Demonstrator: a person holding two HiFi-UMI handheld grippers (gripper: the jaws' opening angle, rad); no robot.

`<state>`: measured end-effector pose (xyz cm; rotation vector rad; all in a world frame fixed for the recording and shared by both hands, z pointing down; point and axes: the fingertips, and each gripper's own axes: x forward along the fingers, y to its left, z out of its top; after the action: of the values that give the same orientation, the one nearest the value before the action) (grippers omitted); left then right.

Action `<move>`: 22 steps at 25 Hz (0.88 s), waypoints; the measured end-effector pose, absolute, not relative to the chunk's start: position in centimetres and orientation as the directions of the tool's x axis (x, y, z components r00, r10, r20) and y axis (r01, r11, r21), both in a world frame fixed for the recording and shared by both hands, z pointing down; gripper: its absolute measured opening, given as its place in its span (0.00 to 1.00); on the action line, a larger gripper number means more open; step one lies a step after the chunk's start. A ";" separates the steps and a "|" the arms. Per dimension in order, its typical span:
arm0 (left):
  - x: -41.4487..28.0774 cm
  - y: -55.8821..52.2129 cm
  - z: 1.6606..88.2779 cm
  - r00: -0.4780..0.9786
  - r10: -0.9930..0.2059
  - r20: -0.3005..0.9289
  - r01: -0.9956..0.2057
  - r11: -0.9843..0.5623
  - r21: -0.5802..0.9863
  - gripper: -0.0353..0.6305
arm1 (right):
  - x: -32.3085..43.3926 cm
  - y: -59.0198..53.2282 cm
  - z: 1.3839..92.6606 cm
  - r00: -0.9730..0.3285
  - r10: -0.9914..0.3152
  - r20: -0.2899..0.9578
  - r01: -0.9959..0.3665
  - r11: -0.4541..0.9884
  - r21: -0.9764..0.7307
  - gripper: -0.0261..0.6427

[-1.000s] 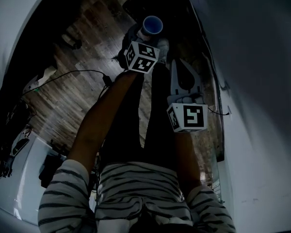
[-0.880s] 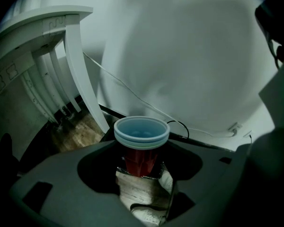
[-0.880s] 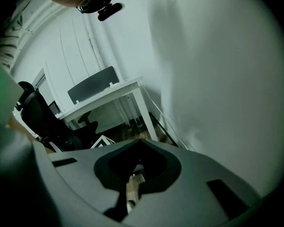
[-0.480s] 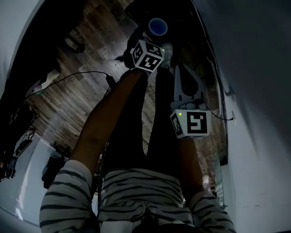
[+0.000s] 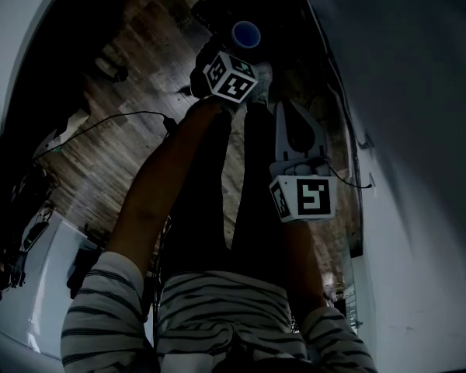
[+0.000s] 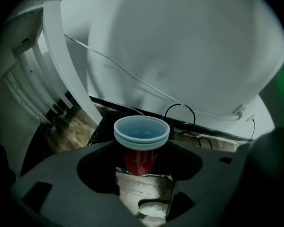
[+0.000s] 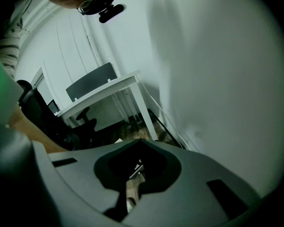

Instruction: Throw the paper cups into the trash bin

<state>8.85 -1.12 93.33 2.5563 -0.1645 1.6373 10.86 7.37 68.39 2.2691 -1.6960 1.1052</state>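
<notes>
A red paper cup [image 5: 246,34] with a pale blue rim stands upright in my left gripper [image 5: 241,49], held out over the dim wooden floor ahead of the person's legs. In the left gripper view the cup [image 6: 141,132] sits in the round cut-out between the jaws of the left gripper [image 6: 142,151], which is shut on its red wall; the rim looks doubled, as if two cups are nested. My right gripper [image 5: 289,111] hangs lower and nearer, by the right leg, shut with nothing in it. The right gripper [image 7: 141,144] shows only floor beyond its tips. No bin is clearly visible.
A white wall [image 5: 419,130] runs along the right with a dark skirting and a cable [image 6: 180,109]. A black cable [image 5: 124,116] trails over the wooden floor [image 5: 132,61] at left. A white desk [image 7: 109,90] and black chair [image 7: 38,112] stand behind.
The left gripper has carried the cup a little farther forward and its marker cube has turned. The right gripper has barely shifted.
</notes>
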 end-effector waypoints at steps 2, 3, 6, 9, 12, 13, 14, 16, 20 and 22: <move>8.9 -1.2 93.8 0.410 -0.037 0.911 -0.144 -0.989 0.025 0.49 | 10.9 7.4 68.7 0.114 -0.791 0.601 -0.866 -0.376 -0.331 0.05; 8.9 -1.2 94.0 0.408 -0.034 0.912 -0.142 -0.989 0.027 0.49 | 10.9 7.4 68.8 0.112 -0.790 0.603 -0.866 -0.375 -0.331 0.05; 9.0 -1.2 94.8 0.400 -0.031 0.916 -0.133 -0.991 0.025 0.49 | 11.0 7.3 69.3 0.106 -0.788 0.607 -0.866 -0.373 -0.333 0.05; 9.1 -1.3 95.8 0.386 -0.027 0.922 -0.129 -0.991 0.025 0.49 | 11.0 7.2 69.7 0.105 -0.784 0.612 -0.863 -0.377 -0.335 0.05; 9.0 -1.4 96.8 0.362 -0.029 0.932 -0.132 -0.991 0.021 0.49 | 11.1 7.1 69.9 0.101 -0.783 0.614 -0.863 -0.376 -0.338 0.05; 9.0 -1.4 97.1 0.353 -0.029 0.935 -0.130 -0.991 0.019 0.49 | 11.1 7.1 70.0 0.098 -0.784 0.613 -0.864 -0.373 -0.338 0.05; 9.0 -1.4 97.3 0.345 -0.028 0.938 -0.128 -0.992 0.018 0.49 | 11.1 7.0 70.1 0.095 -0.784 0.614 -0.865 -0.370 -0.339 0.05; 9.2 -1.4 97.7 0.336 -0.025 0.942 -0.122 -0.992 0.017 0.49 | 11.0 6.9 70.2 0.090 -0.783 0.616 -0.867 -0.366 -0.338 0.05; 9.5 -1.6 98.4 0.320 -0.022 0.947 -0.115 -0.993 0.016 0.49 | 11.2 6.8 70.3 0.094 -0.782 0.616 -0.864 -0.371 -0.340 0.05; 9.5 -1.7 98.7 0.313 -0.022 0.949 -0.117 -0.993 0.015 0.49 | 11.2 6.8 70.3 0.093 -0.783 0.615 -0.863 -0.371 -0.342 0.05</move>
<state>9.51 -1.71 98.74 2.4789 -0.1315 1.7901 11.22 6.76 70.34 2.2408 -1.6960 1.1456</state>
